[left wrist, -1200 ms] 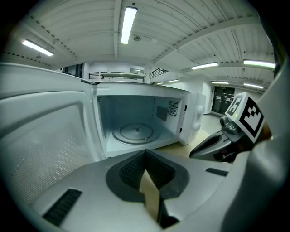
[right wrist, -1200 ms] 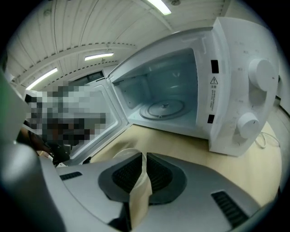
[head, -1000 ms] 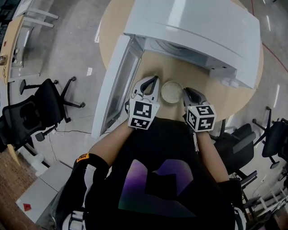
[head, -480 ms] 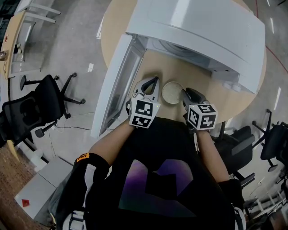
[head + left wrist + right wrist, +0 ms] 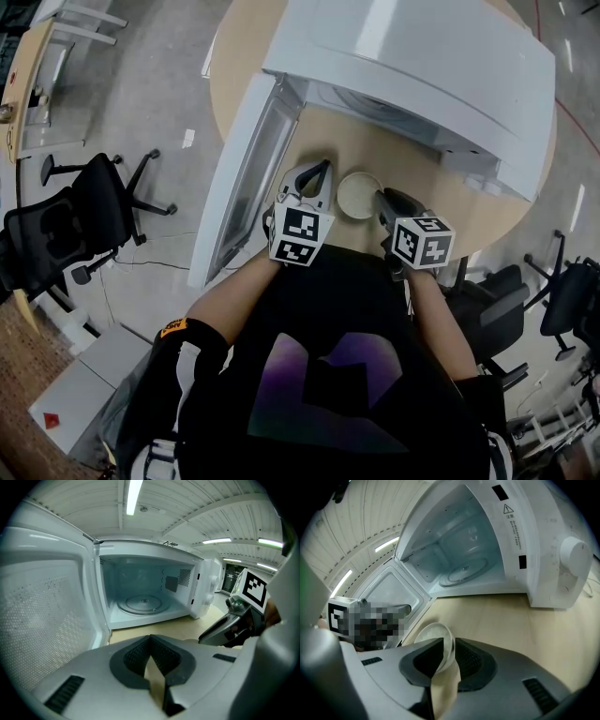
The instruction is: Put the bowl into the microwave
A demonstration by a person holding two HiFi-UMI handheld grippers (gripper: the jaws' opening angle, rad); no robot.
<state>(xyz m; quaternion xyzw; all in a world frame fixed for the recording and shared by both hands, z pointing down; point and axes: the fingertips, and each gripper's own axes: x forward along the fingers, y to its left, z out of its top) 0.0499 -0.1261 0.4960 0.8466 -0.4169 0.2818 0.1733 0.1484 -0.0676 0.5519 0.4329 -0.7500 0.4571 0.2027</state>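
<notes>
Here right tongs (image 5: 446,644) pinch bowl (image 5: 431,635) rim — microwave (image 5: 543,550) label (image 5: 512,525) illegible.

The scene is lit brightly and evenly from above by long white fluorescent ceiling strips (image 5: 133,496), which are burnt out to plain white in both gripper views. Broad glare is thrown across the top of the glossy white microwave (image 5: 412,56), and only a soft shadow is cast beneath it on the round pale wooden desk (image 5: 375,155). Straight lines are bowed by the wide lenses, and the corners of the gripper views are darkened. The grey-padded left claw (image 5: 150,641), the grey-padded right claw (image 5: 446,644) and the shallow white bowl (image 5: 433,637) are rendered soft, being nearest the lenses.
</notes>
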